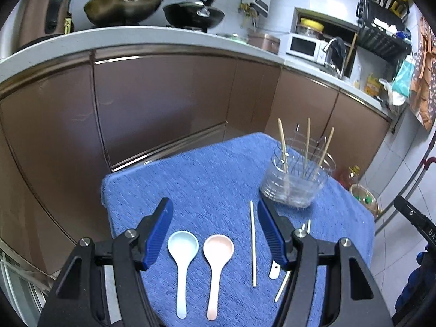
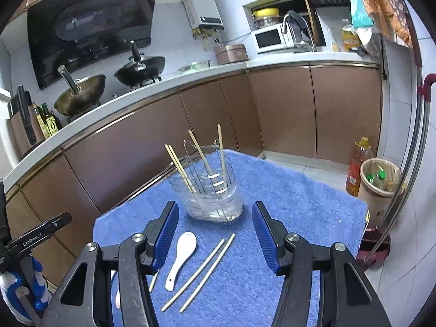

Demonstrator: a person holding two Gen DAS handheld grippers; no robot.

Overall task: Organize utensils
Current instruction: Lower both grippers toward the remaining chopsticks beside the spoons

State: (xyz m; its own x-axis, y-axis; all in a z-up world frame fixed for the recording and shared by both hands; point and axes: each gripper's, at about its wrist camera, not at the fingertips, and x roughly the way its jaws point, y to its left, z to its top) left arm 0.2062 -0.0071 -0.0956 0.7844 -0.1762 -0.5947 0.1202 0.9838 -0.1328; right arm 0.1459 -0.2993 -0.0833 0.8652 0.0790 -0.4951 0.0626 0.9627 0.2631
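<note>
**Both grippers over the blue towel, jaws apart, nothing held**

The left gripper (image 1: 215, 234) had its jaws apart with nothing clamped. Between them on the towel lay a light blue spoon (image 1: 182, 256) and a pink spoon (image 1: 216, 259), side by side, bowls away from the camera, handles toward it, not touching. Just right of the pink spoon lay a single chopstick (image 1: 253, 244), running roughly lengthwise. Behind the right blue pad, the handle end of a white spoon (image 1: 274, 271) and another chopstick end (image 1: 282, 286) showed, partly hidden.

The right gripper (image 2: 215, 237) also had its jaws apart, empty. Between them lay the white spoon (image 2: 181, 256), bowl up-right, handle down-left, and right beside it two chopsticks (image 2: 201, 269) lying near-parallel on a diagonal, close together. One more stick peeked out below the left pad, mostly hidden.

Beyond both sets of jaws stood a clear plastic holder (image 2: 211, 199) with a wire rack inside, upright on the towel near its far side. Several chopsticks (image 2: 179, 167) stood in it, leaning at different angles.

Everything sat on a blue towel (image 2: 286, 204) covering the bench. Past it ran brown cabinets (image 1: 152, 103) under a pale kitchen counter with two woks (image 1: 124, 6), a microwave (image 1: 303, 45) and a sink tap. On the floor at right stood an oil bottle (image 2: 358, 169) and a bin (image 2: 380, 188).
</note>
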